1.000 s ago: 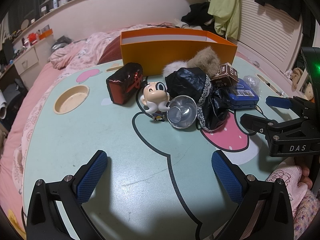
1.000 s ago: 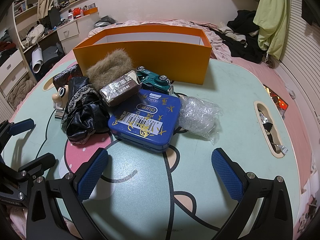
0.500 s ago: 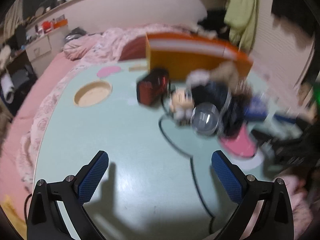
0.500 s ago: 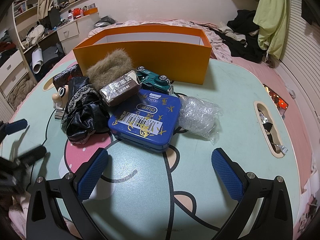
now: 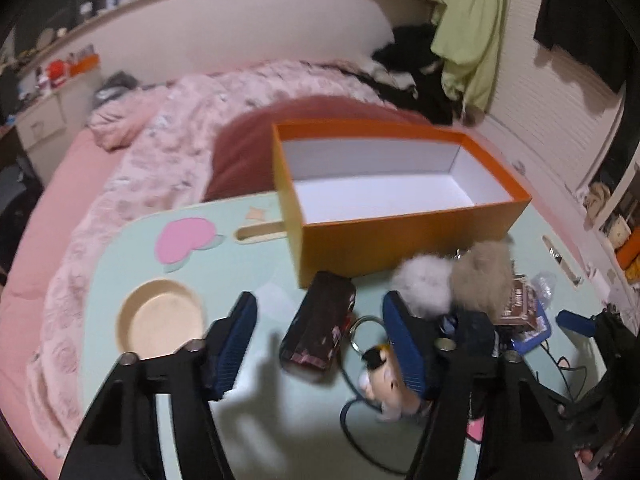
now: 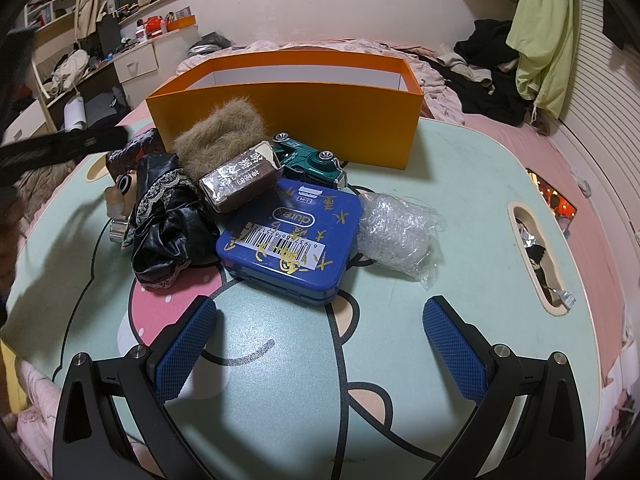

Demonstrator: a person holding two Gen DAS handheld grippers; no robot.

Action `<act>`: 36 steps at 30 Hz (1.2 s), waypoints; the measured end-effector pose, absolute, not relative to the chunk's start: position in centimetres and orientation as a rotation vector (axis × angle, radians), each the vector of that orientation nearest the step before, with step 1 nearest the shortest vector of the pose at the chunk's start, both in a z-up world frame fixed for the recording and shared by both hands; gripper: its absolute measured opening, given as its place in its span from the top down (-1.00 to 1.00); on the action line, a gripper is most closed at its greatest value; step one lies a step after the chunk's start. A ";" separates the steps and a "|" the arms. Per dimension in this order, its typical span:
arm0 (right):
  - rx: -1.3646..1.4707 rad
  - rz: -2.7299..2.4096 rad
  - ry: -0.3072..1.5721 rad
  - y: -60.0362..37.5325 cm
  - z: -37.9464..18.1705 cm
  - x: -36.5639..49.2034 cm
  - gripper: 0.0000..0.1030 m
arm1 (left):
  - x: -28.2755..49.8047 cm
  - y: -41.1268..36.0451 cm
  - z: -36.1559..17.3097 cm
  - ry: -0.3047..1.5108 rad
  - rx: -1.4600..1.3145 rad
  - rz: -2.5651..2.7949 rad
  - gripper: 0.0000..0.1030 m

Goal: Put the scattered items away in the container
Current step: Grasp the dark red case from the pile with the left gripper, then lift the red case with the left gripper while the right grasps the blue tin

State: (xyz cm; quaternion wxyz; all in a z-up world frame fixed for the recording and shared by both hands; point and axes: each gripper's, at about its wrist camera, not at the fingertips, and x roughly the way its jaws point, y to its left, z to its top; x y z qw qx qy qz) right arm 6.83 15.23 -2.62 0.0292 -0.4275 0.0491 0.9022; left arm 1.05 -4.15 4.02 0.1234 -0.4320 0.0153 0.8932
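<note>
Left wrist view: the left gripper (image 5: 320, 336) bracketed the dark red pouch (image 5: 320, 326), its jaws having just been closing, pads not yet touching, presumably to lift it first. The orange box (image 5: 384, 200) stood empty just behind, within easy reach.

Right wrist view: the right gripper (image 6: 320, 344) waited wide open, holding nothing, short of the blue tin (image 6: 290, 238), the toy car (image 6: 310, 158) and the crumpled plastic wrap (image 6: 396, 236).
</note>
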 end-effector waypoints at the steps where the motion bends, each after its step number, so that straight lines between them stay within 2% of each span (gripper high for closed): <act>1: -1.318 2.783 0.152 15.2 -2.6 6.8 -0.99 | 0.6 -3.9 3.5 0.054 -1.297 2.592 0.47; 8: -1.274 2.711 0.209 15.2 -2.6 6.8 -0.99 | 3.8 -6.3 4.9 -0.136 -1.230 2.650 0.49; 15: -1.240 2.694 0.283 16.1 -2.6 7.2 -0.99 | 11.8 -6.7 4.9 -0.125 -1.158 2.745 0.49; 20: -1.200 2.669 0.369 17.1 -2.3 7.7 -0.99 | 13.7 -6.4 3.2 -0.163 -1.165 2.757 0.49; 32: -1.244 2.654 0.182 14.9 -0.7 3.9 -0.95 | 13.5 -4.7 1.3 -0.115 -1.192 2.754 0.41; 34: -1.285 2.634 0.156 14.6 -1.2 3.1 -0.81 | 13.4 -4.8 1.2 -0.116 -1.189 2.752 0.43; 35: -1.299 2.614 0.142 14.6 -1.5 3.0 -0.67 | 13.4 -4.8 1.2 -0.118 -1.184 2.751 0.45; 36: -1.307 2.609 0.146 14.6 -1.6 3.1 -0.29 | 13.5 -4.9 1.2 -0.120 -1.178 2.750 0.48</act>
